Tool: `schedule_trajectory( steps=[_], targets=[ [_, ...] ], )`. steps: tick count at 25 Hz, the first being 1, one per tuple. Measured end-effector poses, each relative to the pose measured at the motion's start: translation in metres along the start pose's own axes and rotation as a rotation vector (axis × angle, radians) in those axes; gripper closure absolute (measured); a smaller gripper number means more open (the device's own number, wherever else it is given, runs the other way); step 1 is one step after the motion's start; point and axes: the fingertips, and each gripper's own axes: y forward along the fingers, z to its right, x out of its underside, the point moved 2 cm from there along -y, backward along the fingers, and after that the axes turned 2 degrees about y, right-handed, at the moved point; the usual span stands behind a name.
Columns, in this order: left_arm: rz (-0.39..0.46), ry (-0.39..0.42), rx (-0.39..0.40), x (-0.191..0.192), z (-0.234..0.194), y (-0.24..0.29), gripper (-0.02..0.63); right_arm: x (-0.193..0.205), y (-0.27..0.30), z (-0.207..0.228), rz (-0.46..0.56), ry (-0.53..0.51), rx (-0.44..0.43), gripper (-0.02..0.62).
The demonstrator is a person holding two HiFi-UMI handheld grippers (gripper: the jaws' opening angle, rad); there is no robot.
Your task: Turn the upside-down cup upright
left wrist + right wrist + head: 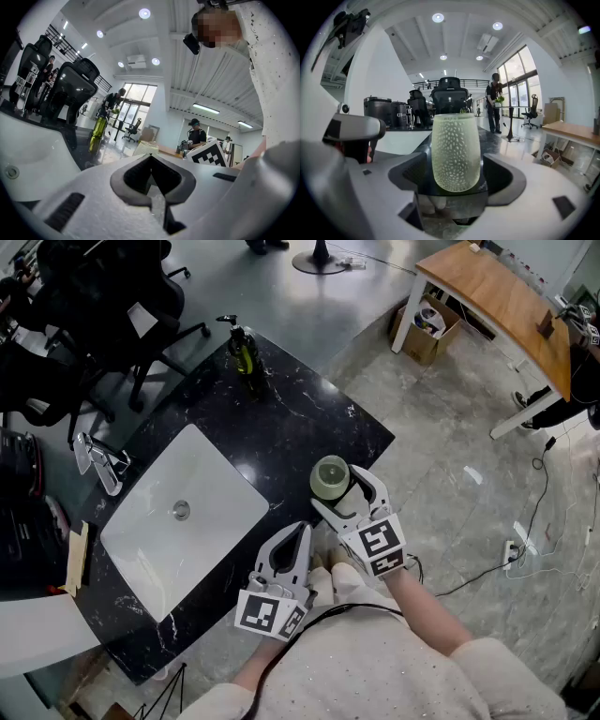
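A pale green dimpled cup (pixel 330 477) stands on the black marble counter (pixel 281 427) close to its near right edge. In the right gripper view the cup (pixel 455 152) has its rounded end down and its flat end up. My right gripper (pixel 340 489) reaches in from the near side, its jaws open on either side of the cup, with narrow gaps showing between pads and glass (pixel 455 177). My left gripper (pixel 294 534) hangs just off the counter's near edge, to the left of the right one, shut and empty (pixel 151 161).
A white sink (pixel 187 512) is set into the counter, with a chrome faucet (pixel 98 460) at its left. A green soap bottle (pixel 244 351) stands at the far edge. Office chairs (pixel 103 306) are behind, a wooden desk (pixel 506 296) at the far right.
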Motion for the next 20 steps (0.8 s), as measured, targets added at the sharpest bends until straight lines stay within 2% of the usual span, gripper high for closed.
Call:
schedule_trajectory(
  steps=[7, 14, 17, 20],
  targets=[
    [0.004, 0.025, -0.039, -0.005, -0.011, 0.004, 0.600, 0.002, 0.012, 0.003, -0.001, -0.021, 0.006, 0.247],
    [0.001, 0.046, -0.066, -0.007, -0.013, 0.002, 0.600, 0.004, 0.015, 0.001, -0.013, -0.050, -0.025, 0.250],
    [0.002, 0.045, -0.072, -0.007, -0.015, 0.002, 0.600, 0.004, 0.014, 0.001, -0.036, -0.036, -0.027, 0.252],
    [0.005, 0.048, -0.081, -0.007, -0.018, 0.002, 0.600, 0.003, 0.013, 0.004, -0.043, 0.036, -0.043, 0.253]
  ],
)
